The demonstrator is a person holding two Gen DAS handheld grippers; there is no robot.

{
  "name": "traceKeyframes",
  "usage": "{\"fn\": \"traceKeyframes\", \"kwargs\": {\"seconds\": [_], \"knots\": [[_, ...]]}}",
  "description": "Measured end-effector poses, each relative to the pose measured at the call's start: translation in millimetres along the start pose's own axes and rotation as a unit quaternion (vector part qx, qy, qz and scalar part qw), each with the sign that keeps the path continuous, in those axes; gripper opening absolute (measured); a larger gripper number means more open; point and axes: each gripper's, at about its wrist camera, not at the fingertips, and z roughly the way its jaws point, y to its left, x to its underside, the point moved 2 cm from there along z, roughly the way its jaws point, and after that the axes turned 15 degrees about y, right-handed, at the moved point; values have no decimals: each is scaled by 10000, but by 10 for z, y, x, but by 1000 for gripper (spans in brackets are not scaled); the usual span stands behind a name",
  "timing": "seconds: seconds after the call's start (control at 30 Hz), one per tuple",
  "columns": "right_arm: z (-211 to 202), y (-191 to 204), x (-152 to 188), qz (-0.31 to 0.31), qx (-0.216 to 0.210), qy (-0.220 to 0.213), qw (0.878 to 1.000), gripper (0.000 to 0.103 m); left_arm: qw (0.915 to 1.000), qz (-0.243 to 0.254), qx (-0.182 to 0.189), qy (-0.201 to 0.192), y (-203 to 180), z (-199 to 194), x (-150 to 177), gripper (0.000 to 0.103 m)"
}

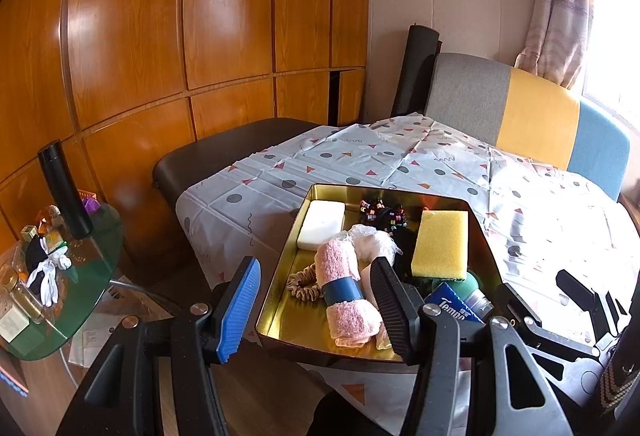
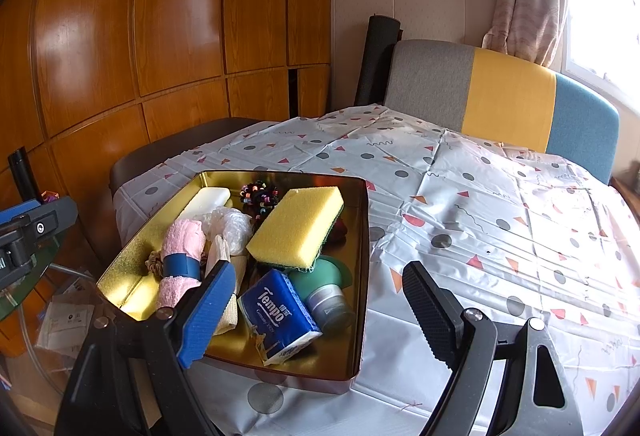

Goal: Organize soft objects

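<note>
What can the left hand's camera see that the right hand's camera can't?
Only the left wrist view shows the top of the green glass side table, with a black flask, white gloves and small bottles. It also shows the right gripper from the side.

Only the right wrist view shows the whole blue Tempo tissue pack, the silver-capped green bottle and the wide bare stretch of tablecloth to the right.

Both show the gold tin, the yellow sponge, the pink rolled towel and the white soap.
</note>
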Motion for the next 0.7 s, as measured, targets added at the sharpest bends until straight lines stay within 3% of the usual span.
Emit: {"fn": "traceKeyframes", "kwargs": {"seconds": [0.7], "knots": [[3, -21, -5, 17, 10, 0, 10000, 86, 10000, -20, -51, 23, 15, 13, 7, 58]]}}
